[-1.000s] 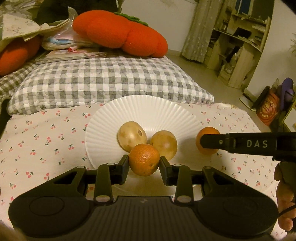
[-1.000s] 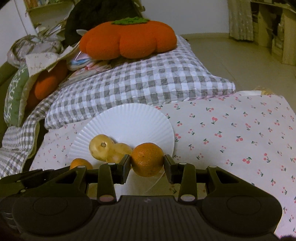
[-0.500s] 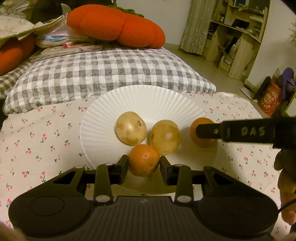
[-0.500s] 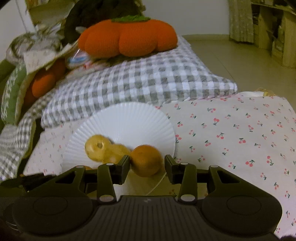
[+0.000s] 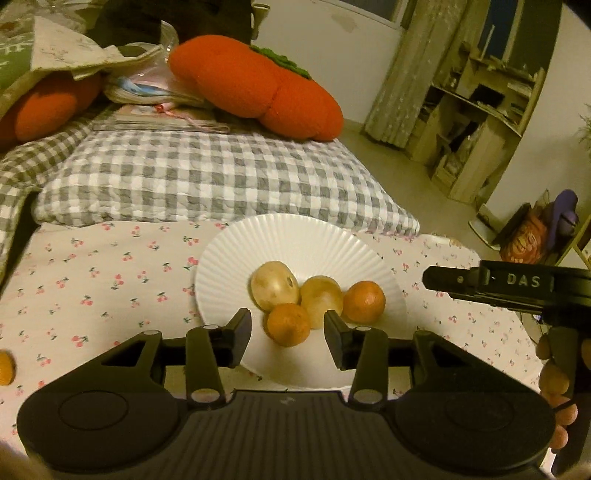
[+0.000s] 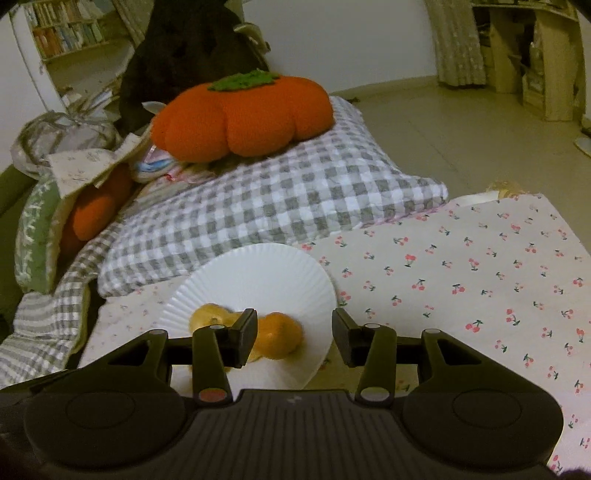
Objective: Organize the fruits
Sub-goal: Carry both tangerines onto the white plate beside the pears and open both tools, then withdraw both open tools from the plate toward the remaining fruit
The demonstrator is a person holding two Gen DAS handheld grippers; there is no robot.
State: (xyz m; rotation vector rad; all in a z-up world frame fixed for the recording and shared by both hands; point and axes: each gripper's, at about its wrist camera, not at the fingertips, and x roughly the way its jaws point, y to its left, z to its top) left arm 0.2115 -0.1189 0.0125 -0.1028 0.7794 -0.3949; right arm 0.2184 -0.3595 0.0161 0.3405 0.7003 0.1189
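Dim, warm light; pale walls (image 6: 332, 37), a beige floor (image 6: 461, 140), a curtain (image 5: 402, 74) beside wooden shelving (image 5: 480, 122), and a bookshelf (image 6: 66, 29).

Dim warm indoor light, yellowish cast; fisheye bending at edges, dark vignette corners; right-wrist pic motion-blurred

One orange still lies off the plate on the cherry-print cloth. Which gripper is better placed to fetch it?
Probably the left gripper: its jaws are open, and the stray orange lies at the far left of its view. The right wrist view does not show that orange.
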